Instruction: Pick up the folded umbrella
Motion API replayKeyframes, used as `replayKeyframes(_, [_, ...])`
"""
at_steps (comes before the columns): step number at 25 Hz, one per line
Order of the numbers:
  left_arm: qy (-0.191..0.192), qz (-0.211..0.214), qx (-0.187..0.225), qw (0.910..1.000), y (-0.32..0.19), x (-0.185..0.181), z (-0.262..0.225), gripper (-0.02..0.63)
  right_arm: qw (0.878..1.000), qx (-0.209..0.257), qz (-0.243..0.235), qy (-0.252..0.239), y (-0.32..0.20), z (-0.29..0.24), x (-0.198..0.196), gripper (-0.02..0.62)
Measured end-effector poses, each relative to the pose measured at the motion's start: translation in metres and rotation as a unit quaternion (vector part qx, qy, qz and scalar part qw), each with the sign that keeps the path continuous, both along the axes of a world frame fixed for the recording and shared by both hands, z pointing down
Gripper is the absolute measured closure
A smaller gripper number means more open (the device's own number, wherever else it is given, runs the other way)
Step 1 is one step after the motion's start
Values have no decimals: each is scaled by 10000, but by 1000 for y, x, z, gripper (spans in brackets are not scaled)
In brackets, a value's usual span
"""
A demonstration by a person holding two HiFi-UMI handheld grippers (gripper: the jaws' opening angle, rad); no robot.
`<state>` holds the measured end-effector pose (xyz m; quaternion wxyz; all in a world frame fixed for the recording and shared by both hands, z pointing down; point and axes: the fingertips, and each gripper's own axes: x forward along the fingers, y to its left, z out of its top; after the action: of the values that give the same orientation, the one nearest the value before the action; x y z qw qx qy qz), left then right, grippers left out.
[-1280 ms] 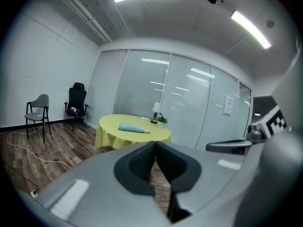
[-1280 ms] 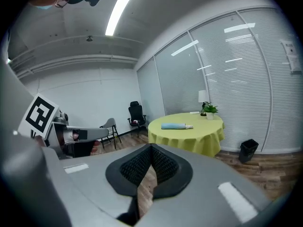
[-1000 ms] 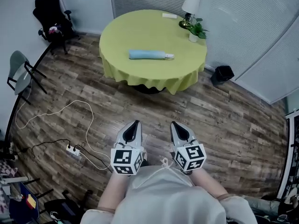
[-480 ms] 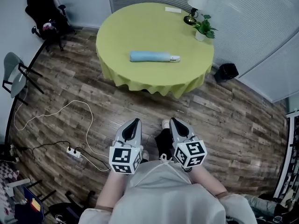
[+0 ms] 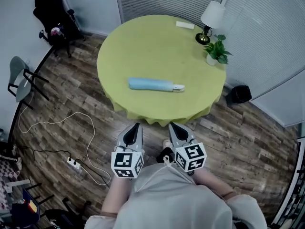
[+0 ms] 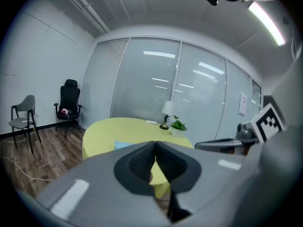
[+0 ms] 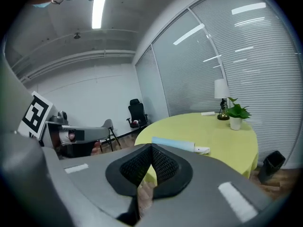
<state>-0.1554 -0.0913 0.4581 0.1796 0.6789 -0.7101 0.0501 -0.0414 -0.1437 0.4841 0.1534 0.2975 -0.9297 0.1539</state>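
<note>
Left gripper (image 5: pixel 134 131) and right gripper (image 5: pixel 177 130) side by side, jaws closed, empty.

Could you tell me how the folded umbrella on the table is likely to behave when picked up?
The folded umbrella lies straight, so it is probably stiff lengthwise. Its rounded, slim shape may let it roll on the tablecloth if nudged. The blue sleeve looks like soft fabric and might slip in a grip.

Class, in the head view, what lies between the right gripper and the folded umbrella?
Only bare yellow tablecloth lies between the right gripper and the umbrella, as the head view shows.
</note>
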Motion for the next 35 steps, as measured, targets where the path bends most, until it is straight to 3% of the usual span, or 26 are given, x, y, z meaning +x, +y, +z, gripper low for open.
replayKeyframes(6, [-133, -286, -183, 9993, -91, 6, 13, 600, 9990, -117, -440, 32, -88, 12, -3, 597])
replayKeyframes(11, [112, -226, -527, 9983, -136, 11, 37, 600, 9974, -307, -658, 29, -129, 28, -3, 597])
replayKeyframes(14, [99, -152, -709, 9973, -148, 11, 48, 600, 9971, -461, -596, 52, -144, 39, -2, 597])
replayKeyframes(18, [-378, -110, -739, 9965, -167, -12, 54, 600, 9977, -428, -513, 136, -161, 43, -16, 597])
replayKeyframes(22, [-363, 258, -666, 9968, -195, -32, 59, 600, 9986, -330, -314, 261, -178, 41, -35, 597])
replayKeyframes(24, [-436, 446, -817, 9947, -207, -46, 65, 600, 9989, -329, -128, 315, -185, 43, -46, 597])
replayKeyframes(30, [-635, 1522, -1267, 9781, -233, -71, 88, 600, 9965, -440, 560, 448, -202, 51, -70, 597])
replayKeyframes(34, [-1092, 2233, -1529, 9565, -240, -78, 116, 598, 9927, -502, 974, 497, -207, 57, -81, 597])
replayKeyframes(35, [-1200, 2414, -1610, 9494, -243, -79, 122, 567, 9916, -526, 1071, 507, -208, 59, -83, 597])
